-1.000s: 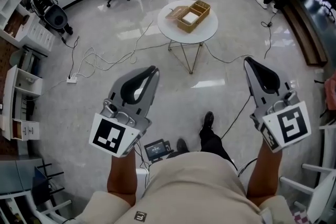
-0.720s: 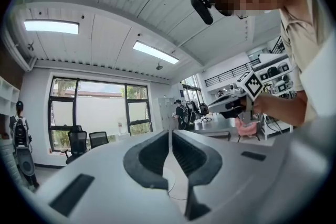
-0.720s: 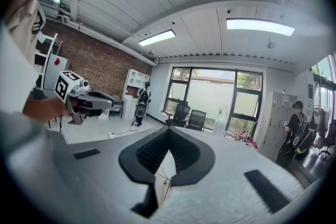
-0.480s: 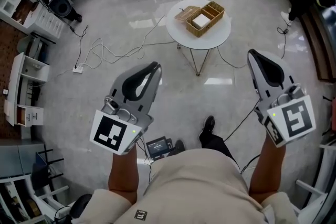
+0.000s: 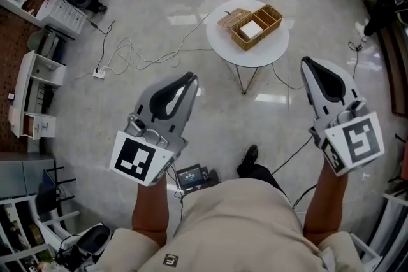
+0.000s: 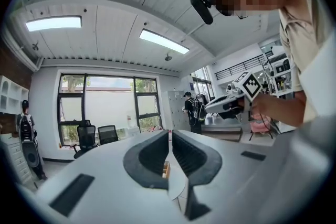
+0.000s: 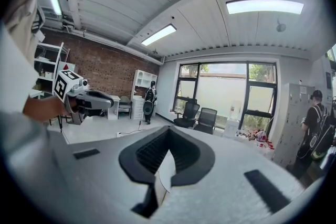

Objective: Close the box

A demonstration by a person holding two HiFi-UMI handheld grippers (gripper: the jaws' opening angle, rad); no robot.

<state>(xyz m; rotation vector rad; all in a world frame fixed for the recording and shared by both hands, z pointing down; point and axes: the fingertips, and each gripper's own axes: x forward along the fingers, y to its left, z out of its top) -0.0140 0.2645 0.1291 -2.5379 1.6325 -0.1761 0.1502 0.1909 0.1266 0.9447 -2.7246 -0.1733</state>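
Left gripper (image 5: 187, 79): jaws pressed together, nothing held | Right gripper (image 5: 308, 65): jaws likewise closed, empty | Box (image 5: 258, 27): wicker, set on the round white table (image 5: 223, 44) well ahead of both grippers — lid (image 5: 232, 17) laid open at its left | Grippers: held above the floor (image 5: 121, 99), apart from the table

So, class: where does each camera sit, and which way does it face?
Head view: on the head, facing down at table and box; shows forearms, left tool, right tool.
Left gripper view: on left tool, facing windows; shows right hand.
Right gripper view: on right tool, facing windows; shows left hand.
Shared: both gripper views see windows, chairs.
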